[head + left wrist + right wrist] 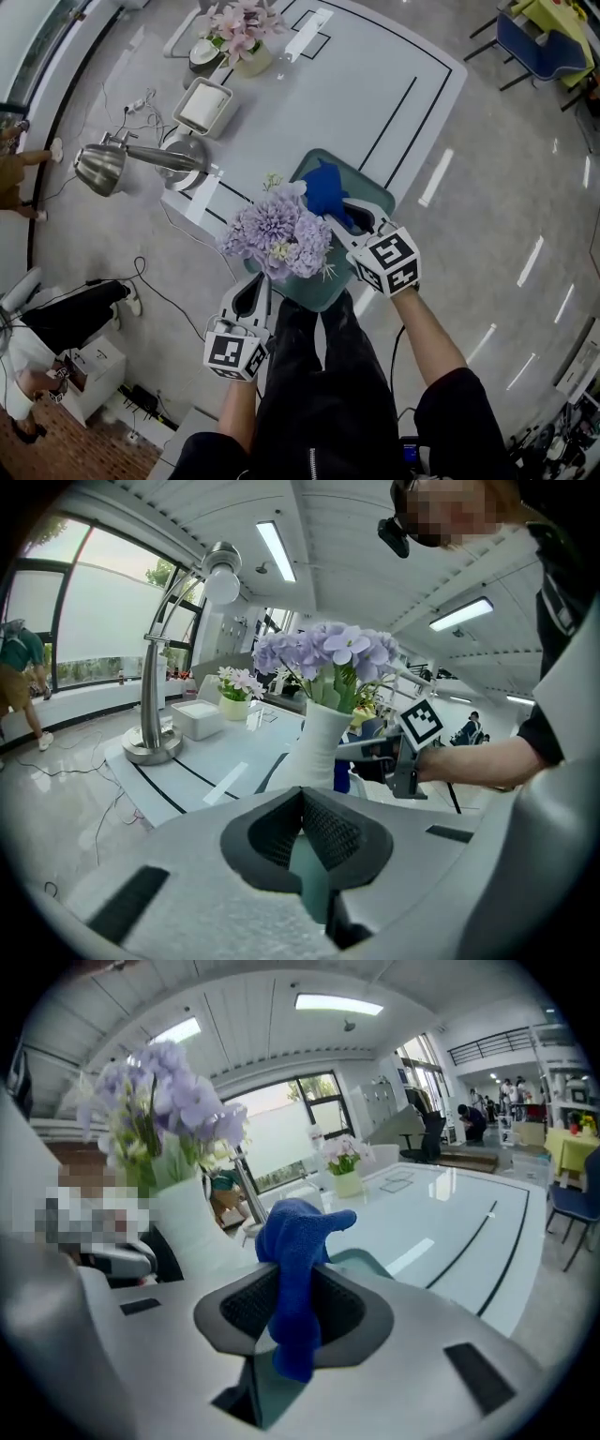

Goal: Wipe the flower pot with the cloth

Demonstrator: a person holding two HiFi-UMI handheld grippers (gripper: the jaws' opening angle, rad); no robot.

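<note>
A white flower pot (319,742) with purple flowers (277,234) stands on a teal tray (370,192) at the table's near edge. In the head view the blooms hide the pot. My right gripper (340,210) is shut on a blue cloth (324,189), just right of the flowers. In the right gripper view the cloth (292,1241) hangs out of that gripper (292,1290), with the pot (192,1227) close on the left. My left gripper (257,279) sits at the tray's near-left edge. In its own view my left gripper (302,808) has its jaws together, with a teal strip between them.
On the white table (375,84) stand a chrome desk lamp (103,164), a white box (204,105) and a pot of pink flowers (239,37). Cables (159,291) trail on the floor at left. A blue chair (534,42) is at the far right.
</note>
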